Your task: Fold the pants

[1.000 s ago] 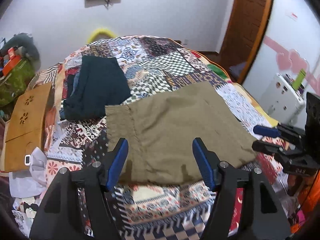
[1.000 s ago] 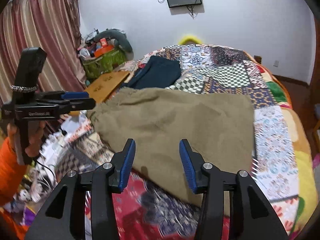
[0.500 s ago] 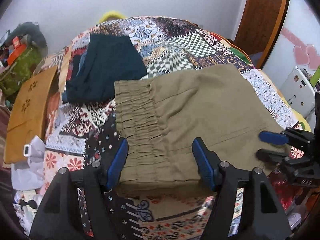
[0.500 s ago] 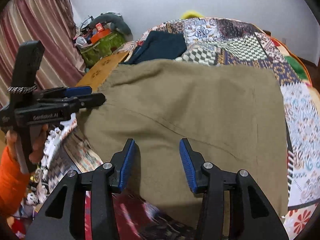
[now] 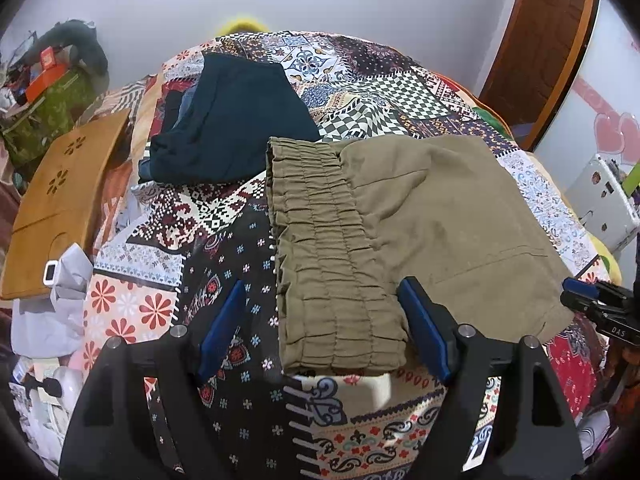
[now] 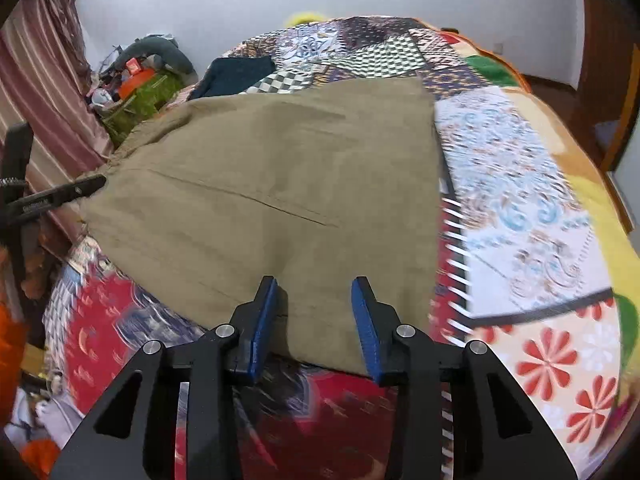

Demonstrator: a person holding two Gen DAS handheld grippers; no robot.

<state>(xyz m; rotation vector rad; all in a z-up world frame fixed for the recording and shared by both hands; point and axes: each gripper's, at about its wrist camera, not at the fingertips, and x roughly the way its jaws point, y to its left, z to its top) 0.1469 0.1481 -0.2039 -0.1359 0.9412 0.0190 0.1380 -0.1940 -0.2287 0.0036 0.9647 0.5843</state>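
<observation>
Both claws come in over the near edge of the olive pants to pick up the next fold.

The pants (image 5: 432, 216) lie flat on the bed (image 5: 384, 92), waistband left. The left claw (image 5: 324, 332), spread and just widened, straddles the waistband's near corner; the right claw (image 6: 314, 320), partly spread and just narrowed, brackets the near hem, neither pinching yet. Next, I judge, each must close on its edge. The far side of the quilt is open, though a dark garment (image 5: 236, 120) lies far left.
</observation>
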